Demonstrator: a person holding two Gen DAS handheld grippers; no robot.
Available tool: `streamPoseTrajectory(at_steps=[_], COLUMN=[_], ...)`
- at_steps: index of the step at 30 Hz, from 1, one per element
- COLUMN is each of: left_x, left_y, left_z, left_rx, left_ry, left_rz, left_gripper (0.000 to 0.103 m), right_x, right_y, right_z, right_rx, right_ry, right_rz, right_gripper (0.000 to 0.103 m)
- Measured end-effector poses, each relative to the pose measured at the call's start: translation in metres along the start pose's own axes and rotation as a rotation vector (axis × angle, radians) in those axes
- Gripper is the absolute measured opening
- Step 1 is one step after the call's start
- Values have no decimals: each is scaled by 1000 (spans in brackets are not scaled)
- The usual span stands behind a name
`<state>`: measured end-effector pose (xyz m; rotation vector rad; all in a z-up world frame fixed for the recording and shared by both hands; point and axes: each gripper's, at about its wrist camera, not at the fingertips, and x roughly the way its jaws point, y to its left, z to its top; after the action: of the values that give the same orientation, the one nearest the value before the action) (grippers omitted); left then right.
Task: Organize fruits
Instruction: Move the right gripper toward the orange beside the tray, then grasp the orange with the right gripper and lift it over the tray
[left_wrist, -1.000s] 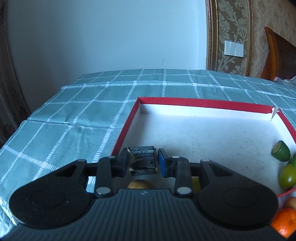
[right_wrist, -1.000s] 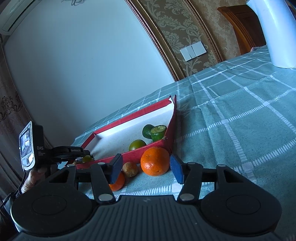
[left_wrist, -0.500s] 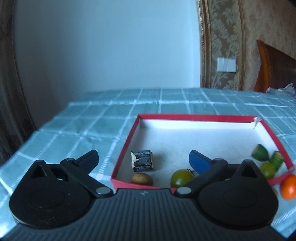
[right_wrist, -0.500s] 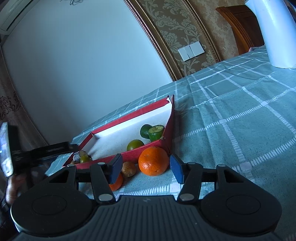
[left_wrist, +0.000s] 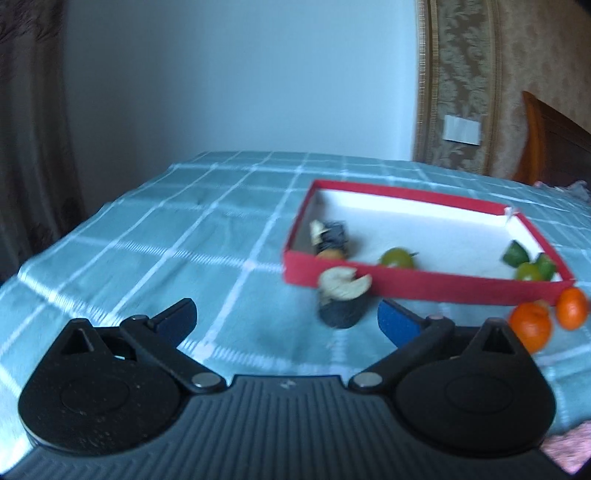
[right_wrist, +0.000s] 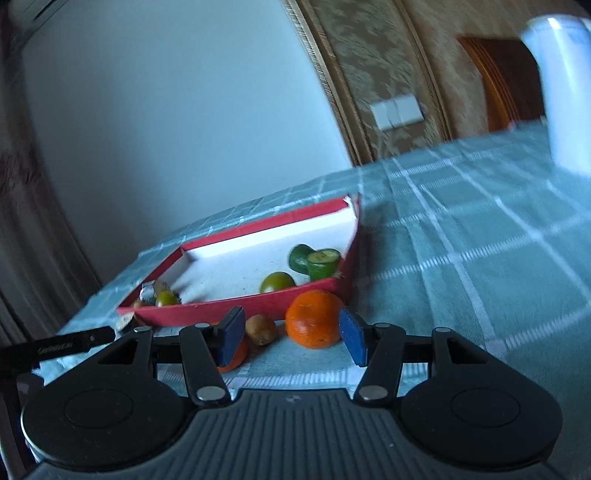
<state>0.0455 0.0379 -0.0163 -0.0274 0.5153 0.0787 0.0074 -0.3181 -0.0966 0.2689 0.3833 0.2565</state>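
Two oranges (left_wrist: 546, 321) lie on the checked cloth (left_wrist: 147, 266) just outside the near right corner of the red box (left_wrist: 424, 286), so the sorting is, by my guess, only partly done. My left tongs (left_wrist: 286, 319) are spread as wide as they go, with nothing between the pads; a dark piece with a pale cut top (left_wrist: 343, 299) (I cannot tell what fruit it is) lies on the cloth against the box's front wall, ahead of them. My right tongs (right_wrist: 291, 334) stand partly spread and pinch nothing: the large orange (right_wrist: 314, 318) lies just ahead of them, in line with the gap, and the pads are not on it.

Next, I reckon, the right pair must ease forward around that orange, close, then lift it over the wall.

Only the right view shows the small brown fruit (right_wrist: 261, 328) beside the orange and the cut green pieces (right_wrist: 316, 258) clearly; only the left shows the dark piece whole.
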Motion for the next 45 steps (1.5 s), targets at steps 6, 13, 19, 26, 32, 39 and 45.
streamPoseTrajectory(at_steps=[6,13,19,26,32,39,45], left_x=[4,3,1,1,1,2,2], left_y=[13,21,23,24,24,24,24], left_z=[-1,-2,-2,-2,-2,-2,-2], left_rx=[-66,-111,-122,-128,-132,-137,-133], left_ry=[23,18,13,12,14,18,21], left_rz=[-33,-79,-99,-109,-109,-105,-103], left_gripper=[103,103,103,103,103,103,103], right_x=[0,17,29,44,54,43,15], right_y=[45,78,94,96,94,93,95], right_z=[-6,-13,-14,-19,-16,-15,11], right_rx=[-213,-347,-423,-426,-413,-383,-355], right_ry=[42,74,97,142,156,128,21], right_rz=[12,2,-5,-62,-100,-72,-35], right_gripper=[56,56,52,51,42,40,40])
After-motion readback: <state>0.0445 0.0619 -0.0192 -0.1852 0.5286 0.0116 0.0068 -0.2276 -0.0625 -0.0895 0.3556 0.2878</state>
